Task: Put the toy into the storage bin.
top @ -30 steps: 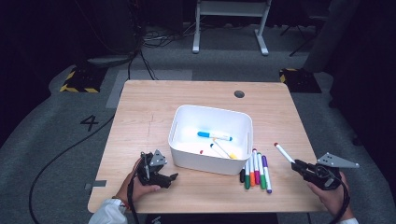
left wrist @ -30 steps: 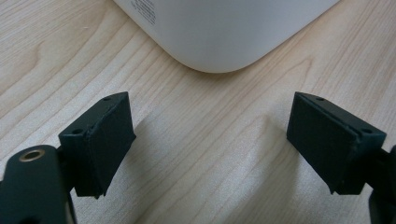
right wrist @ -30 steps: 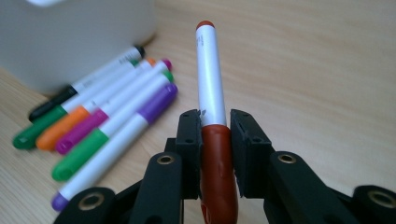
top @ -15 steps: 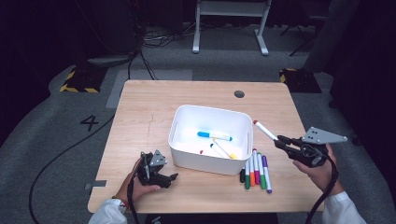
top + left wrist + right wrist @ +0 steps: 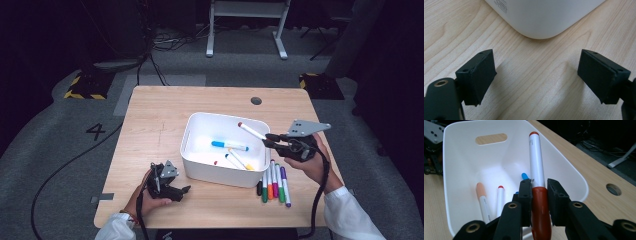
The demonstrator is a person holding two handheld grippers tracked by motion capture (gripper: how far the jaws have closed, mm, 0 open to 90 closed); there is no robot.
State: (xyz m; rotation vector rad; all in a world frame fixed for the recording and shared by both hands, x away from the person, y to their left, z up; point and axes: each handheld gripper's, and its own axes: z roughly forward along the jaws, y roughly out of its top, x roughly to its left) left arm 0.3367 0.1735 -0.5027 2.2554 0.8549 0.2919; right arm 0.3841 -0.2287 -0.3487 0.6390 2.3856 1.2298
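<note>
One red marker (image 5: 251, 131) is clamped in the right gripper (image 5: 272, 139) and now hangs over the white bin (image 5: 200, 165), carried in from the table's right edge a second ago (a drop looks imminent). Four markers (image 5: 273, 182) wait beside the bin. The left gripper (image 5: 175, 191) rests with jaws apart.
</note>
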